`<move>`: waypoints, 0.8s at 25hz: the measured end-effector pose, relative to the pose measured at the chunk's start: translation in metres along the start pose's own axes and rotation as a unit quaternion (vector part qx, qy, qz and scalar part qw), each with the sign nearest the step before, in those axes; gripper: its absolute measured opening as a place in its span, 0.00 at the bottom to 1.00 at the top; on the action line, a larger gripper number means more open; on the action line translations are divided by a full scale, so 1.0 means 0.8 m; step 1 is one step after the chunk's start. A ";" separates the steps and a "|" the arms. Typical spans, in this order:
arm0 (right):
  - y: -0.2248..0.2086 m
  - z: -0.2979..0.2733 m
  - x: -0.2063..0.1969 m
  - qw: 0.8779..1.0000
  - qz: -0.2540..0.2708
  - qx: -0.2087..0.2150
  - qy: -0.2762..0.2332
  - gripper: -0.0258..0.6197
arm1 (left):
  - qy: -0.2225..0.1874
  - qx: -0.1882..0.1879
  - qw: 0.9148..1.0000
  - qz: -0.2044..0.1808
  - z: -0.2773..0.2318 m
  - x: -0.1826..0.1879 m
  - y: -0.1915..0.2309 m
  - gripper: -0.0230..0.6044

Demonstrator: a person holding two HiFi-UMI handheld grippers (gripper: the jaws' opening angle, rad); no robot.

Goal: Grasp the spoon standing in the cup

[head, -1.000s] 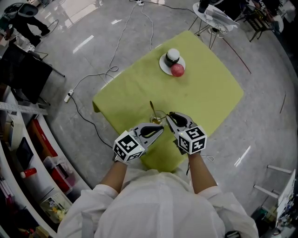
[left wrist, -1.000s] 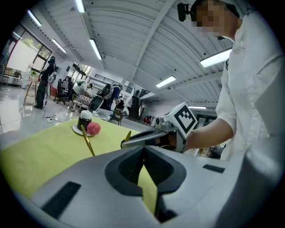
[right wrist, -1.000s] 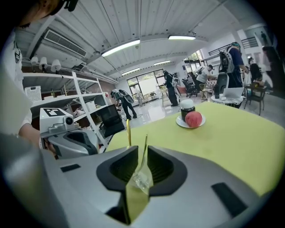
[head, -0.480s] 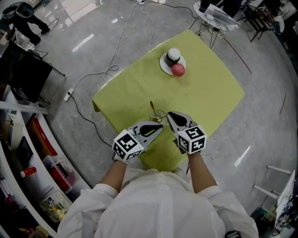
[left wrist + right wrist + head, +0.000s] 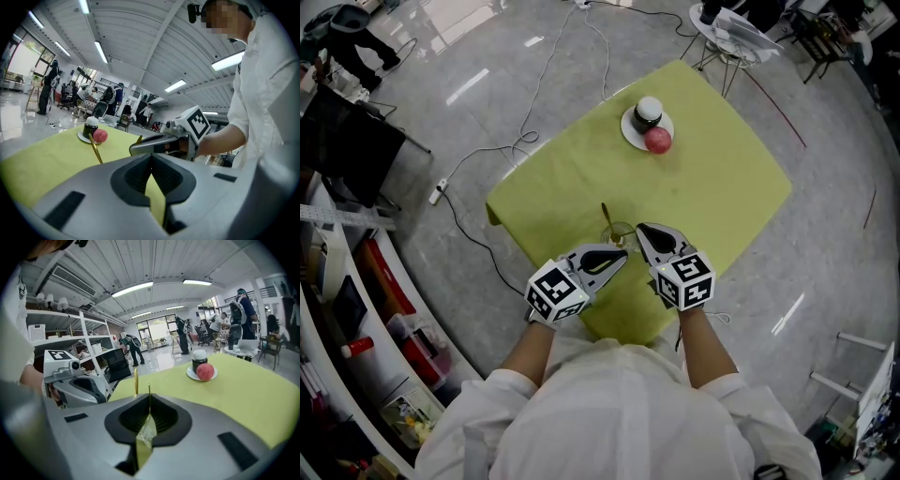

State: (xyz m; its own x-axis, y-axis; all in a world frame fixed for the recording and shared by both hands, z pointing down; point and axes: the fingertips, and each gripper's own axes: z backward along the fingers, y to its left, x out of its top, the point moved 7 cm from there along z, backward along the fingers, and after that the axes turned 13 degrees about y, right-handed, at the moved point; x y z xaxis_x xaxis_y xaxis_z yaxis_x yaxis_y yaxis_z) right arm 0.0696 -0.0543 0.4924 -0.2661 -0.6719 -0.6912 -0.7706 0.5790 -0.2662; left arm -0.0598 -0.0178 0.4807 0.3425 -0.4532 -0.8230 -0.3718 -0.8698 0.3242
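Observation:
A clear glass cup [image 5: 620, 235] stands near the front edge of the yellow-green table [image 5: 712, 187]. A long gold spoon [image 5: 605, 216] [image 5: 95, 146] [image 5: 136, 380] leans out of it to the left. My right gripper [image 5: 640, 232] [image 5: 149, 397] reaches the cup from the right. Its jaws have just been closing, and a second, thin gold handle [image 5: 149, 390] [image 5: 138, 139] now rises between their tips. My left gripper [image 5: 622, 256] [image 5: 151, 157] lies just in front of the cup, shut, with nothing seen in it.
A white plate [image 5: 630, 132] at the table's far side carries a dark jar with a white lid [image 5: 649, 112] and a red apple [image 5: 657, 141]. Cables [image 5: 534, 84] trail over the grey floor. Shelves [image 5: 356, 300] stand at the left and a small round table [image 5: 731, 33] behind.
The right gripper's jaws have drawn together beside the cup. Both hands and the cup have stayed where they were.

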 end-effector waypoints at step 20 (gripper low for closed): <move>0.004 0.035 0.026 0.999 0.022 -0.013 -0.036 0.05 | 0.003 -0.002 1.000 -0.005 -0.002 0.003 -0.001 0.04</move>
State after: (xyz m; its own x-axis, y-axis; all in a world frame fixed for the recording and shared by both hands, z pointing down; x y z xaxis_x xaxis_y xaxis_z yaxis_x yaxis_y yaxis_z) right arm 0.0774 -0.0534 0.4582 -0.2583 -0.6113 -0.7481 -0.7741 0.5942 -0.2183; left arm -0.0576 -0.0182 0.4790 0.3509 -0.4455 -0.8237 -0.3647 -0.8752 0.3180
